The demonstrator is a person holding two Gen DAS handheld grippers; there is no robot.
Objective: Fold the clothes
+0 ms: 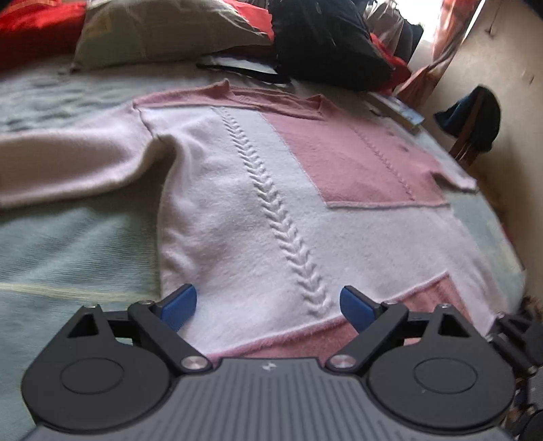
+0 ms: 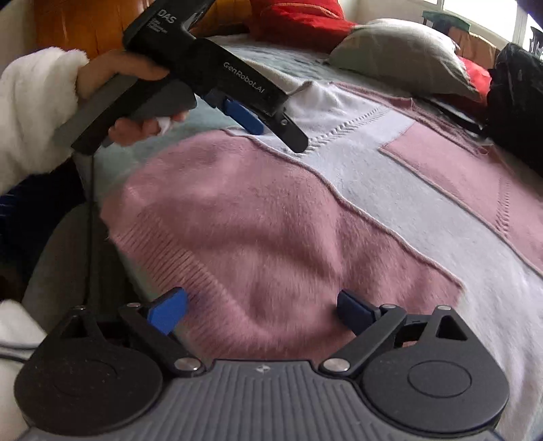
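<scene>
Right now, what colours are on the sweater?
The sweater is white with pink blocks and a raised braid stripe, clearest in the left wrist view.

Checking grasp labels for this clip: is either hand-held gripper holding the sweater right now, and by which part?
Nothing is held. The left hand-held gripper and right hand-held gripper both stand open above the pink and white sweater, with no cloth pinched.

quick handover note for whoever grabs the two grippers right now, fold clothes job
Left gripper: open, empty, over the sweater's white lower part.
Right gripper: open, empty, over the pink hem corner.
Sweater: pink and white, spread flat on the bed; one sleeve stretched out to the side. The pillow and black bag lie beyond the collar.
Done: laid out; no clear fold yet.
Left: fold sleeves in, then the body.
</scene>
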